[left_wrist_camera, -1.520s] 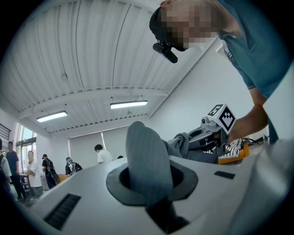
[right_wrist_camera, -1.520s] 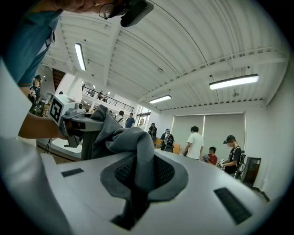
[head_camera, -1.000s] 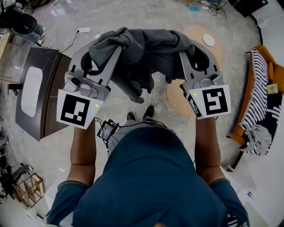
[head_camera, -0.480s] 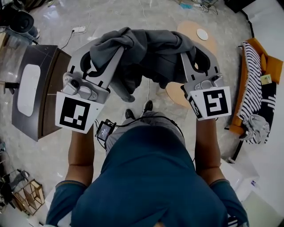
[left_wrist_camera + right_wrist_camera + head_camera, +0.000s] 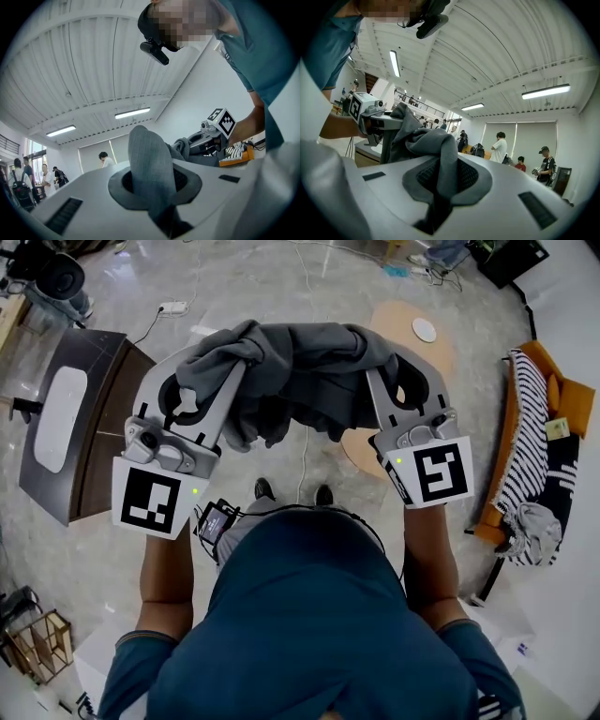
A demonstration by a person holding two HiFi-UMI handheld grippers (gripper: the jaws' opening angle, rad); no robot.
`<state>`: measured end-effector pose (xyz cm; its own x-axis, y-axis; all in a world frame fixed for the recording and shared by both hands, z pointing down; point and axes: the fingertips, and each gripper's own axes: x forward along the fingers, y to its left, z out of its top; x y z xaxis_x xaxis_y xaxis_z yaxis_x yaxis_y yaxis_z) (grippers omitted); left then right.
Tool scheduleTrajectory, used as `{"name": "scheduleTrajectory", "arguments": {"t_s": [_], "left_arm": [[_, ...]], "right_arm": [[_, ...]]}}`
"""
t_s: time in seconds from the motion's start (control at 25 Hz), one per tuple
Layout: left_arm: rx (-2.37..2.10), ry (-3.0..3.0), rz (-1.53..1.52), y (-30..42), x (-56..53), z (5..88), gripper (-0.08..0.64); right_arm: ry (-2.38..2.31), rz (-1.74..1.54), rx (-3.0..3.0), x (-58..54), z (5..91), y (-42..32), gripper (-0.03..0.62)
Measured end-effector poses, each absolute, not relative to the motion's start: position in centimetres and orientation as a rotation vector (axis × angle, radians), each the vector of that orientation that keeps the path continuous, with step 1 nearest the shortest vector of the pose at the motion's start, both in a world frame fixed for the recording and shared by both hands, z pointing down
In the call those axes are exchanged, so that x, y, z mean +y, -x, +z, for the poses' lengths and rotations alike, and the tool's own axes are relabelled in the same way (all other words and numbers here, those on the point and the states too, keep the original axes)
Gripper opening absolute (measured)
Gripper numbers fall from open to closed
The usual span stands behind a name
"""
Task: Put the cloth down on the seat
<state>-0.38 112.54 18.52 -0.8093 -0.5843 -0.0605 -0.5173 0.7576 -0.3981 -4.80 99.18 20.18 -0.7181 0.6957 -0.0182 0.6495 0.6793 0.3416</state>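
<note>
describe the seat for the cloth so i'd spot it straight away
From the round wooden table, go right to the head view's edge. The seat is the long couch there, draped with a striped blanket, a grey bundle at its near end. Only it has bright orange upholstery.

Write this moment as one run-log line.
left hand-held gripper: shut on grey cloth | right hand-held gripper: shut on grey cloth | state: held above floor

text: none legible | labels, brands: none | numbers, signs: none — any view
</note>
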Motion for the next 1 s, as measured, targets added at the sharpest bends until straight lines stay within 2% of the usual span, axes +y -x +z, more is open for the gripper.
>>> {"name": "scheduleTrajectory", "arguments": {"t_s": [0.64,1.0], "left_arm": [[2.904,0.543,-0.644,-6.0,104.0,18.9,0.060],[2.916,0.435,-0.696,-10.0,104.8,17.6,0.060]], "right_arm": [[-1.415,0.361,2.601,92.3,20.9,1.4,0.037],[-1.462,0.355,2.537,93.8,20.1,-1.3,0.037]]}}
